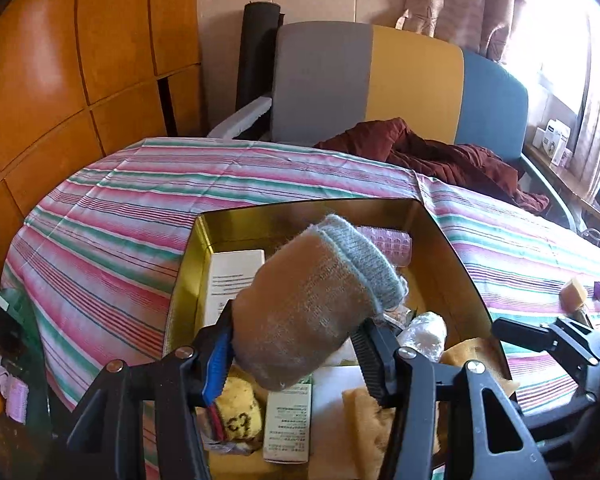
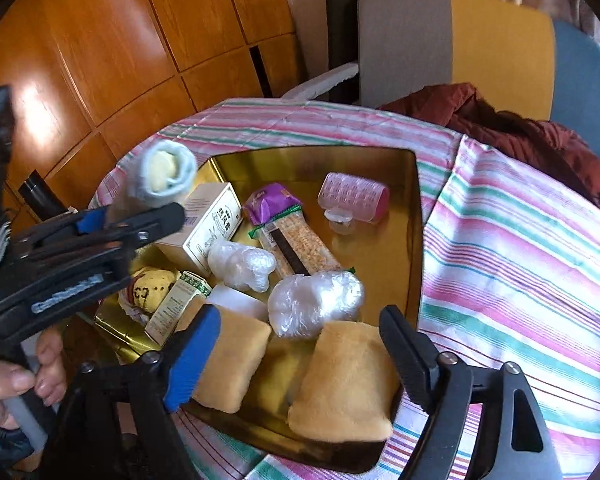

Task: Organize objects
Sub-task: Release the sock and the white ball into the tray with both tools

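- The rolled sock (image 1: 312,304), brownish-grey with a pale blue-grey ribbed cuff, is clamped between the jaws of the left gripper (image 1: 296,344) and held in the air above the gold tin (image 1: 452,240); seen end-on in the right wrist view, its roll shows a cream core.
- The right gripper (image 2: 300,354) hovers over the near edge of the tin with its jaws wide apart, holding nothing; one jaw carries a blue pad.
- Two tan plush cushions (image 2: 344,380) lie side by side in the near part of the tin, just under the right gripper.
- Two clear plastic-wrapped bundles (image 2: 316,304) sit in the middle, close to each other.
- One pink hair roller (image 2: 354,196) lies near the far wall.
- One purple-topped cracker packet (image 2: 288,236), one white carton (image 2: 208,224), one small green-and-white box (image 2: 180,304) and one yellow rolled sock (image 2: 150,290) fill the left half.
- The tin rests on the striped cloth (image 2: 520,248) covering the desk.
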Demonstrator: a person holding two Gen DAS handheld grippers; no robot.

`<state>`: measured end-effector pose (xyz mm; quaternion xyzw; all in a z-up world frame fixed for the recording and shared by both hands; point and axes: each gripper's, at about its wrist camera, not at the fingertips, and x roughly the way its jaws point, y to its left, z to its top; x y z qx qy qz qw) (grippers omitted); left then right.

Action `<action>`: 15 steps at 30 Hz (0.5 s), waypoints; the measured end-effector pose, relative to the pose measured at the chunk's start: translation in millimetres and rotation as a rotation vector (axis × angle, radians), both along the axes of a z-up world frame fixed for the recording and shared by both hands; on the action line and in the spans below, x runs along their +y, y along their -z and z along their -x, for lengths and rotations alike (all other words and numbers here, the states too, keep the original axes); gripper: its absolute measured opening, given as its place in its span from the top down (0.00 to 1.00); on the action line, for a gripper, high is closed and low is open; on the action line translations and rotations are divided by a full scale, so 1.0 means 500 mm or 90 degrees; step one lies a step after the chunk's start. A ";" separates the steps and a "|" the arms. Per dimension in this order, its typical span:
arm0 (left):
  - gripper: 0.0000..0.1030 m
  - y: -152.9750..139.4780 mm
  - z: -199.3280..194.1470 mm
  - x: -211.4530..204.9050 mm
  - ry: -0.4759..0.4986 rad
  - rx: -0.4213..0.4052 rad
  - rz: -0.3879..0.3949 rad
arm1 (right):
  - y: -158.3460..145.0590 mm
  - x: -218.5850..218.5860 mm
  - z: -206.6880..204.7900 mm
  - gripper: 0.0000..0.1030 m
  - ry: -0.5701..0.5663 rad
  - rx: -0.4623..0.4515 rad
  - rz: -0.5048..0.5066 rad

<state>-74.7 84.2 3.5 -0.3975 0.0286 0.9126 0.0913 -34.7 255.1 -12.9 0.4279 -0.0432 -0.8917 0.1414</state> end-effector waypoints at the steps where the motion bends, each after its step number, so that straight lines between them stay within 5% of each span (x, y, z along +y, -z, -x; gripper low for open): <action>1: 0.46 0.001 0.003 0.002 0.001 -0.002 0.000 | -0.004 0.000 -0.005 0.18 0.001 0.005 -0.003; 15: 0.38 0.005 0.010 0.020 0.011 -0.027 -0.033 | -0.025 0.014 -0.044 0.10 0.020 0.033 -0.014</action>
